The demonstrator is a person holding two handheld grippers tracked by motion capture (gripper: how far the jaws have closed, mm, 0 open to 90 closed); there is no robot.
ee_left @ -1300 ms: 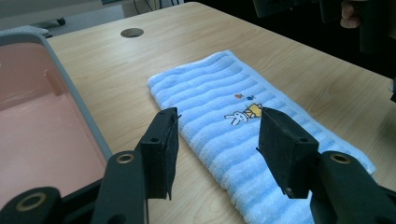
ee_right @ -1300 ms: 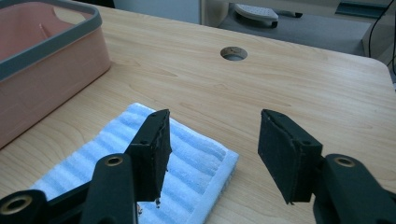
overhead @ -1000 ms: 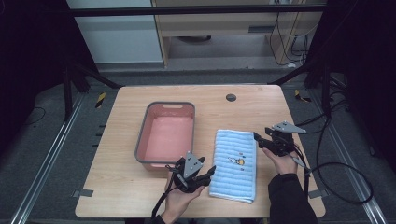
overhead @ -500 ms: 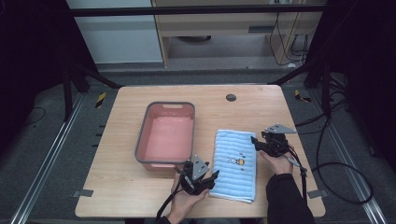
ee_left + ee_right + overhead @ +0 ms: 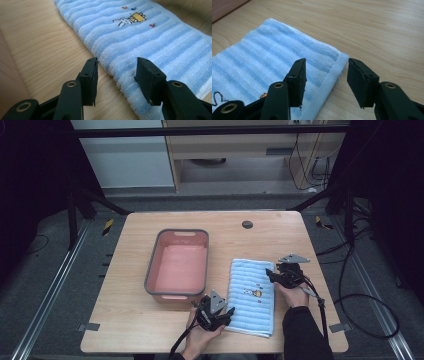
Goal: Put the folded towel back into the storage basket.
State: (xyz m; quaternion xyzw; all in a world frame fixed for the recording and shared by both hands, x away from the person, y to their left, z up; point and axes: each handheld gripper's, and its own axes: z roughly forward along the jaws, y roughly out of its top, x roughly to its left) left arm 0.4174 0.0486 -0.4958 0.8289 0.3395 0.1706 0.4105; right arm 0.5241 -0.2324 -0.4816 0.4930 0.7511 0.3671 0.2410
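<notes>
item: blue striped towel (image 5: 251, 296), folded flat, lay on the wooden table (image 5: 125, 330) just right of the pink basin (image 5: 177, 266); small rabbit print faced up near its middle.

risk, as judged: each claw straddled a towel edge with one jaw over cloth and one over bare wood. a closing jaw could have skated across the top ply and pinched only one layer, so the fold would have opened on lifting. uneven bites at the two sides could have dragged the towel askew or bunched it. a jaw pressed too low could have scraped the table and missed the edge altogether.

left gripper (image 5: 216, 312): at the towel's near left edge, held low and tilted down toward the table, hand beneath it at the table's near rim. jaws apart, just then narrowing, towel edge between them, pads (image 5: 90, 75) not pressing on it.

right gripper (image 5: 281, 274): at the towel's right edge toward the far corner, angled down and inward, sleeve trailing back. jaws apart, likewise just narrowing, hem between them, no clamp yet.
</notes>
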